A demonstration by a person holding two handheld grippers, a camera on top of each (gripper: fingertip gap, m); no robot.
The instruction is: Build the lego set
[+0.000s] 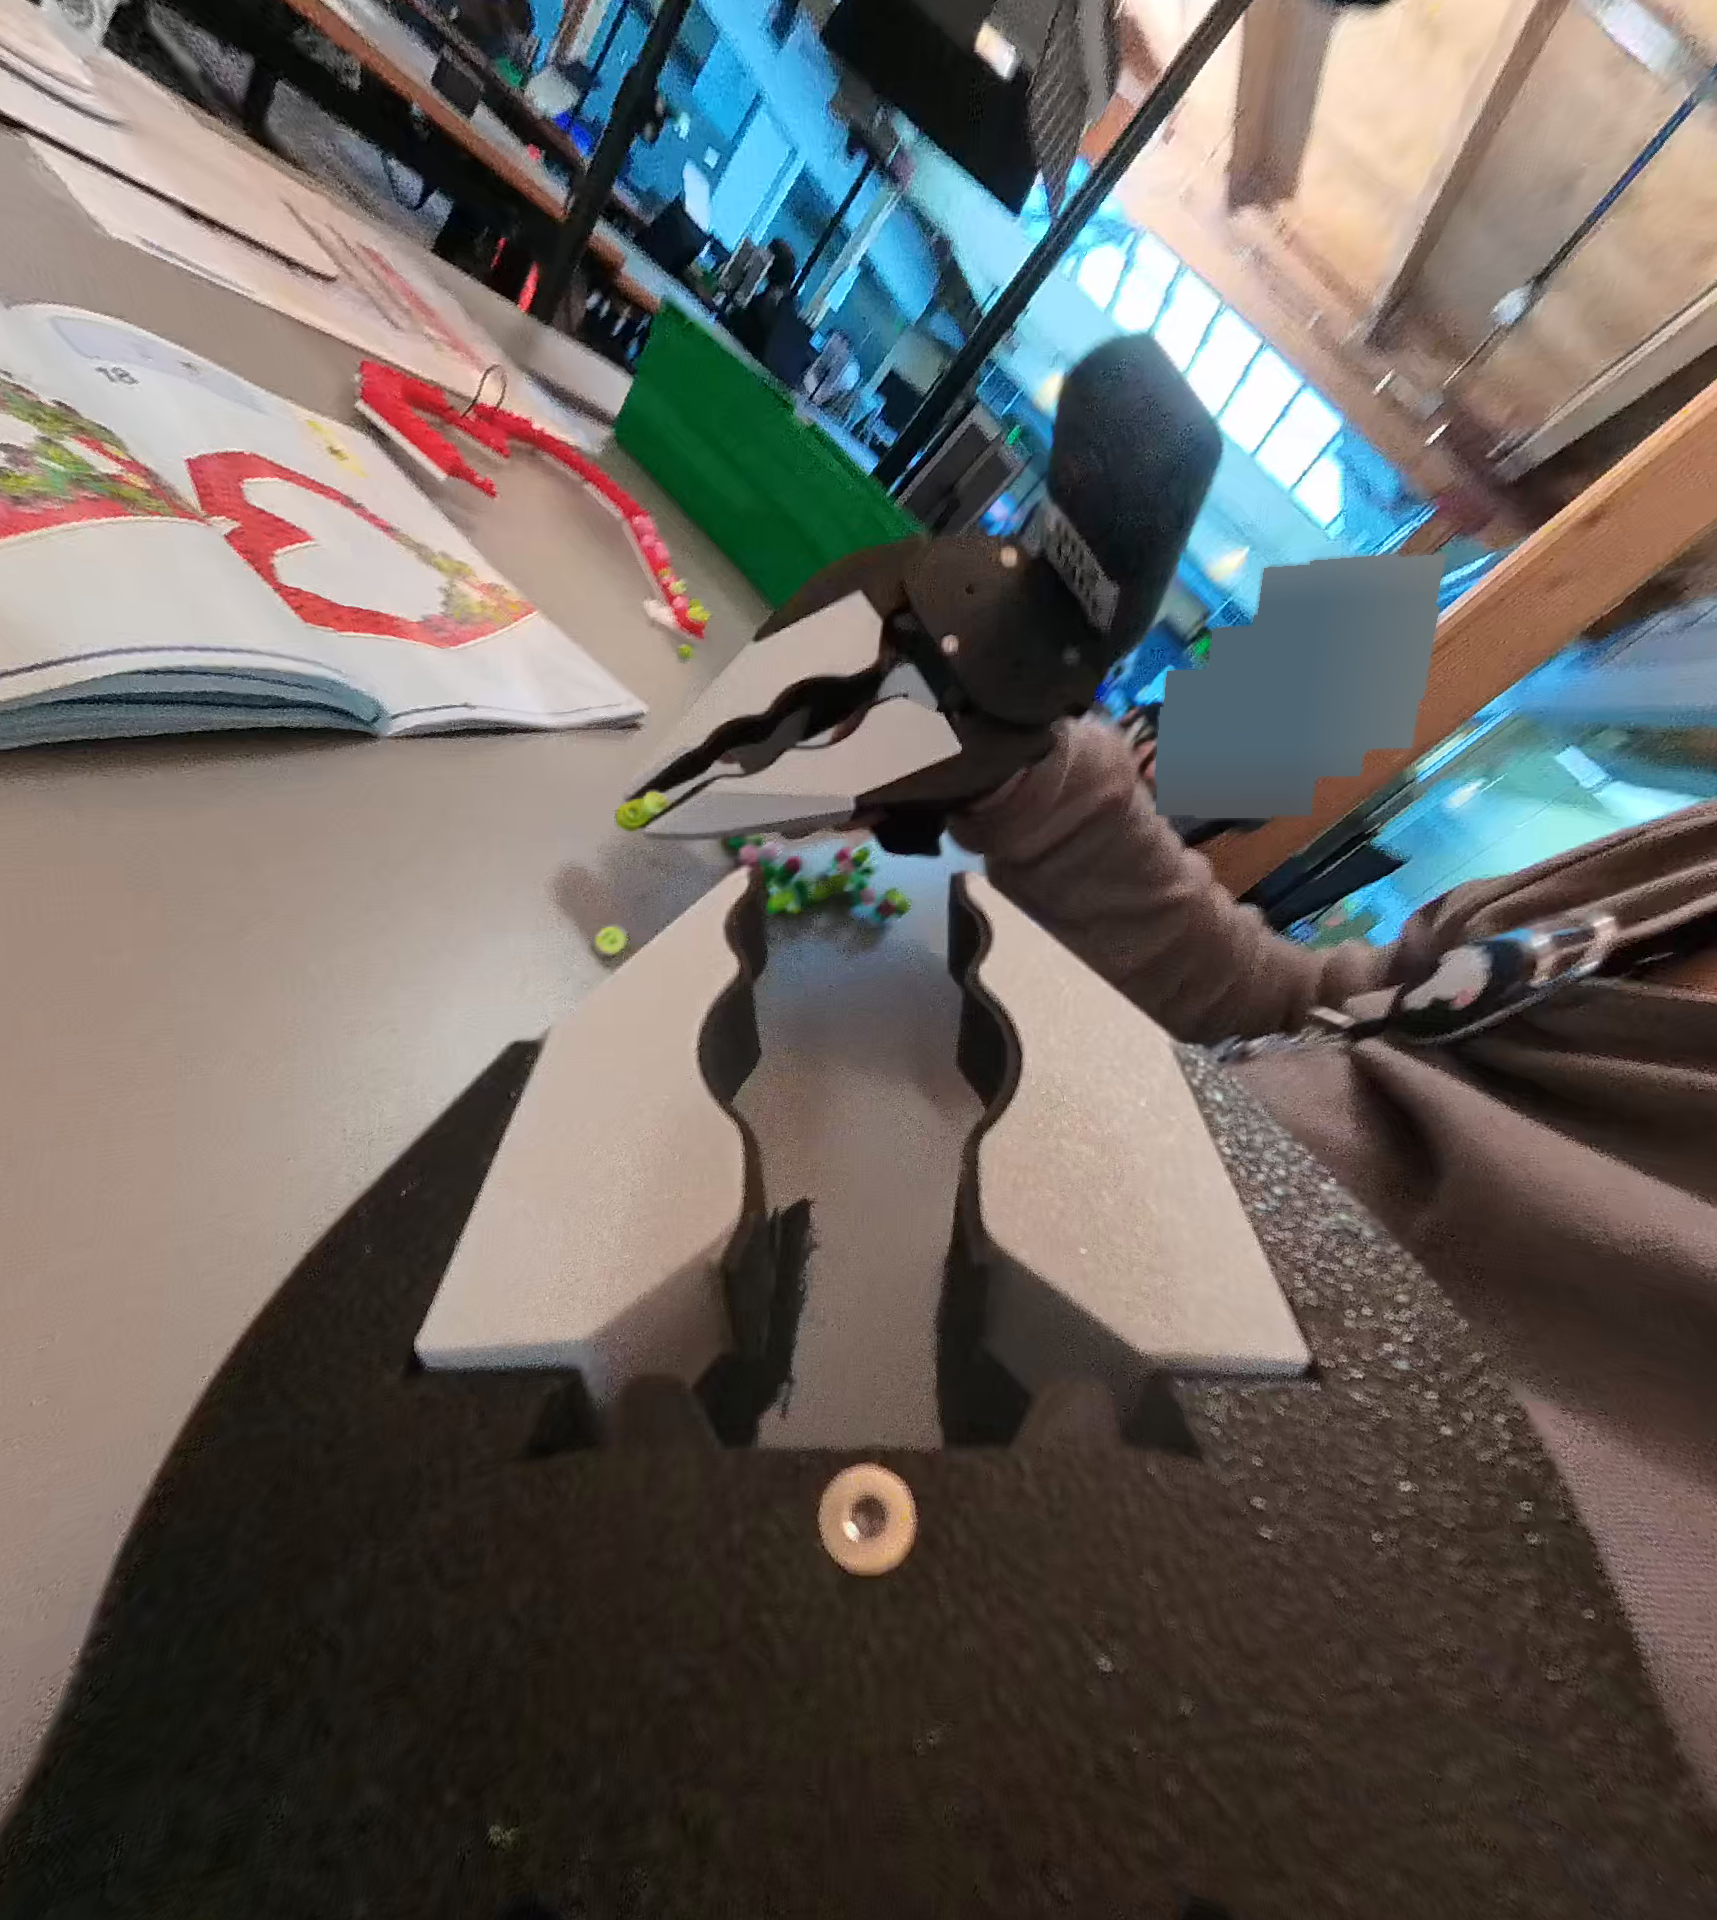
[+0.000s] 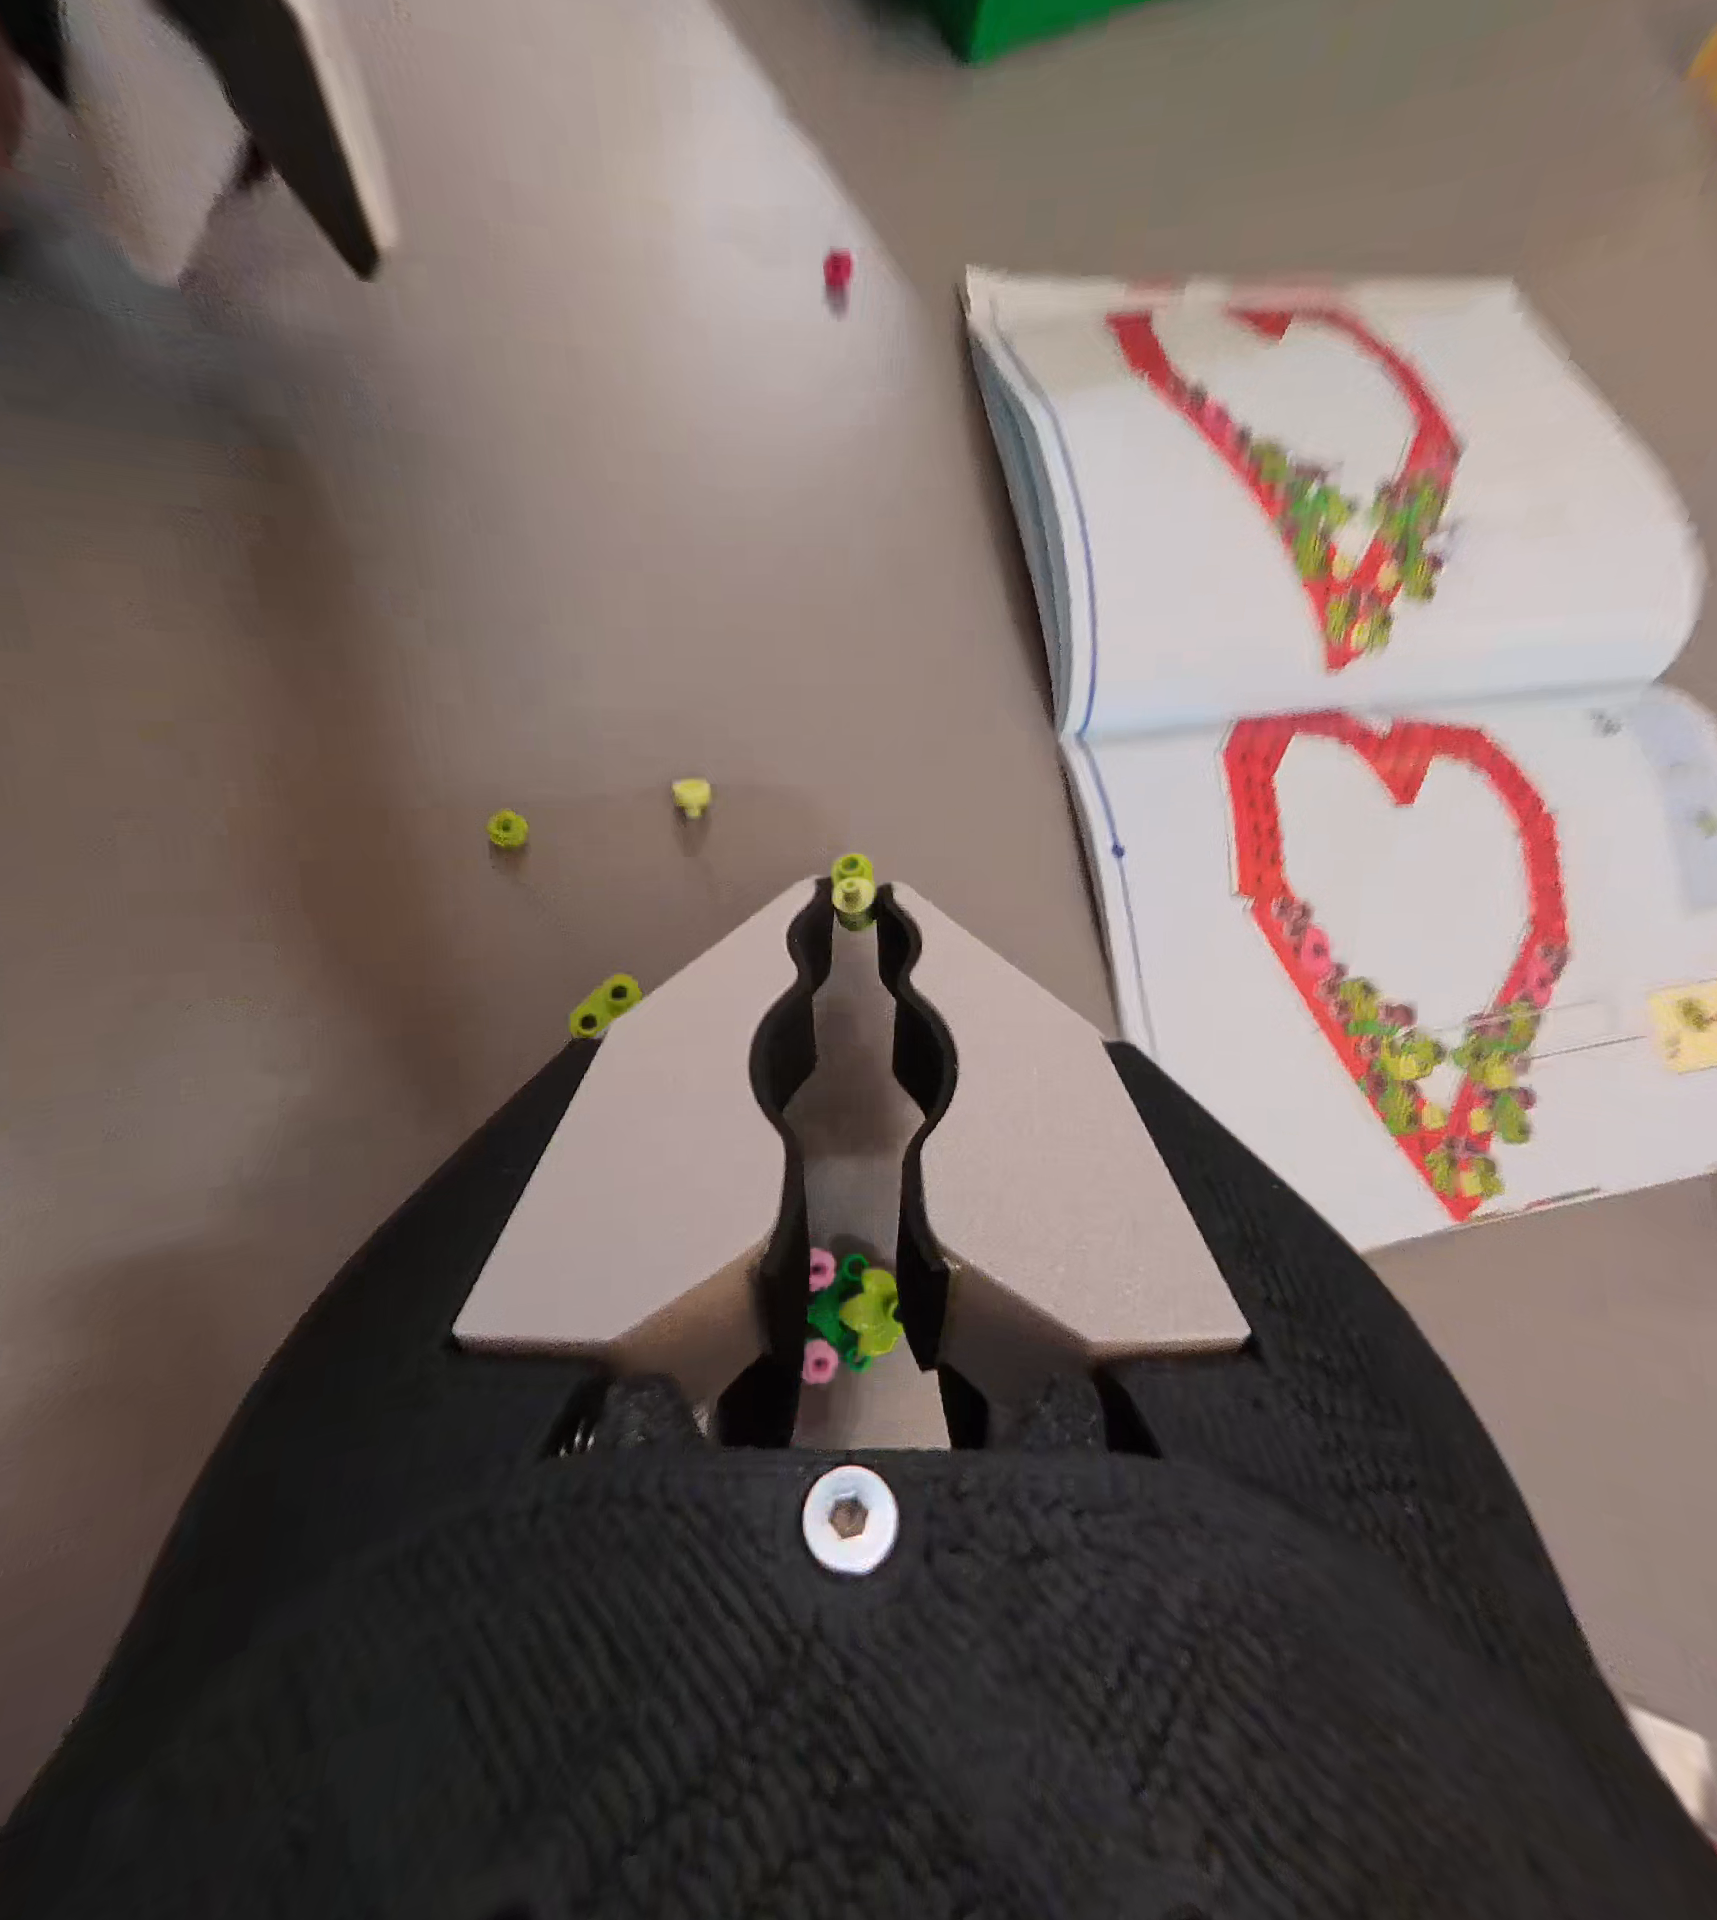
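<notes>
Clearly the lime round piece [image 2: 851,894] sits pinched at the very tips of the right gripper [image 2: 852,902], its stud axis running straight forward along the fingers and held above the grey table [image 2: 418,623]. Any mating part lies ahead and to the left: loose lime studs [image 2: 507,829] and a two-hole lime plate [image 2: 605,1005] rest there. The left gripper [image 1: 859,894] hangs empty, fingers apart, nearer the small flower pile [image 1: 823,878]; the red heart frame [image 1: 521,447] lies well beyond the open instruction booklet [image 1: 210,582].
</notes>
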